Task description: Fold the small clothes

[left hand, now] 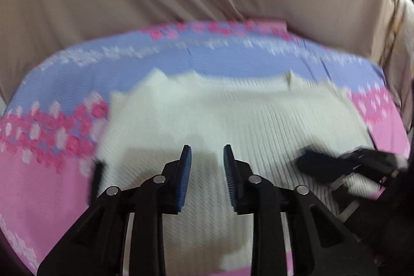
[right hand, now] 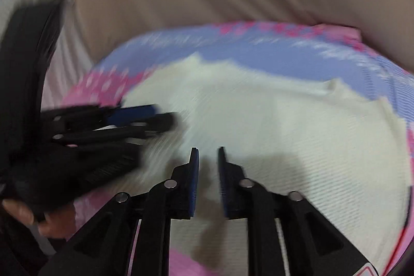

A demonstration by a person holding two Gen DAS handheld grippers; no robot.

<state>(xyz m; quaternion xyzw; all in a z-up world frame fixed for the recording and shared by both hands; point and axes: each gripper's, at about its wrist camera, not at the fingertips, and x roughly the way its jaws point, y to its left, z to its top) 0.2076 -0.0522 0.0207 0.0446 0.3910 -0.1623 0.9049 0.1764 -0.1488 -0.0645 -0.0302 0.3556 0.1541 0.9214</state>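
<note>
Left wrist view first: my left gripper (left hand: pixel 207 159) hangs with jaws parted and empty above the cream ribbed knit garment (left hand: pixel 233 120), which lies spread on the pink-and-lilac patterned mat (left hand: pixel 51 141), I judge so an edge can be picked up for folding. Right wrist view: my right gripper (right hand: pixel 208 162) is likewise released over it. No readable writing shows.
</note>
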